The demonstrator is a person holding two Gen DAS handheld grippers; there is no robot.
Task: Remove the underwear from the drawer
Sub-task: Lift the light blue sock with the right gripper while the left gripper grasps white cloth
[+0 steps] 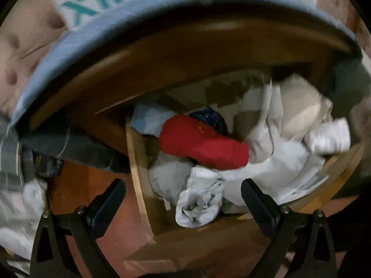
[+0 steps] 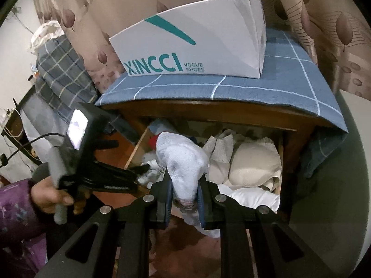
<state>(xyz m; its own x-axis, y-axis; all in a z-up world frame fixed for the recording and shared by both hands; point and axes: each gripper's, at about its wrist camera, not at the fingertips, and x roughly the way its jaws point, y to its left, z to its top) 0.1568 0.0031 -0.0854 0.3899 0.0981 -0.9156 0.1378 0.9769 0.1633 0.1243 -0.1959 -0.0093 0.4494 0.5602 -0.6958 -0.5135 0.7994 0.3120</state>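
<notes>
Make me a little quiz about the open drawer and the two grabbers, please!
1. True or false: the right gripper is shut on a white garment.
2. What colour is the bright item lying in the drawer? A) green B) red C) yellow
3. Fill in: the white shoe box stands on a blue checked ____ covering the cabinet top.

Key:
1. True; both pads press on it.
2. B, red.
3. Cloth.
</notes>
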